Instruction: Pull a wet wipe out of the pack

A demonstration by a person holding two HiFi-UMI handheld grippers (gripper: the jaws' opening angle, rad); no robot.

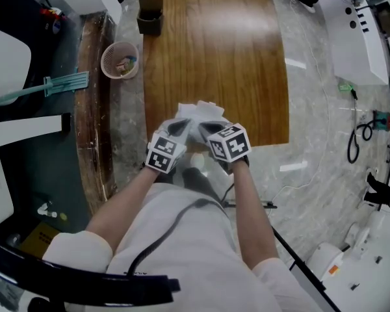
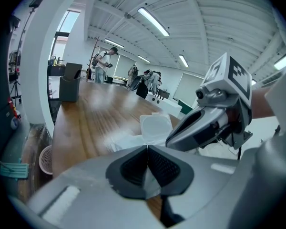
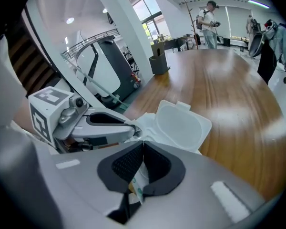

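Left gripper [image 2: 147,149]: we are seeing its jaws pressed together on a thin pale sheet [image 2: 150,182]; whether this is a wipe or pack film we cannot tell. Right gripper [image 3: 143,144]: its jaws are closed on the printed edge [image 3: 135,185] of the wet wipe pack [image 1: 195,112]. The green and orange print there is too small and blurred to read.

The two grippers are meeting tip to tip over the pack, which is lying at the near edge of the wooden table [image 1: 214,44]. The pack's white lid [image 3: 178,125] is standing flipped open, away from us. Each marker cube [image 1: 229,143] is carrying black-and-white square patterns, with no legible lettering. Farther out, a dark box [image 1: 149,15] is standing on the table's far left part, and a pink basket [image 1: 120,60] is sitting on the floor beside the table.
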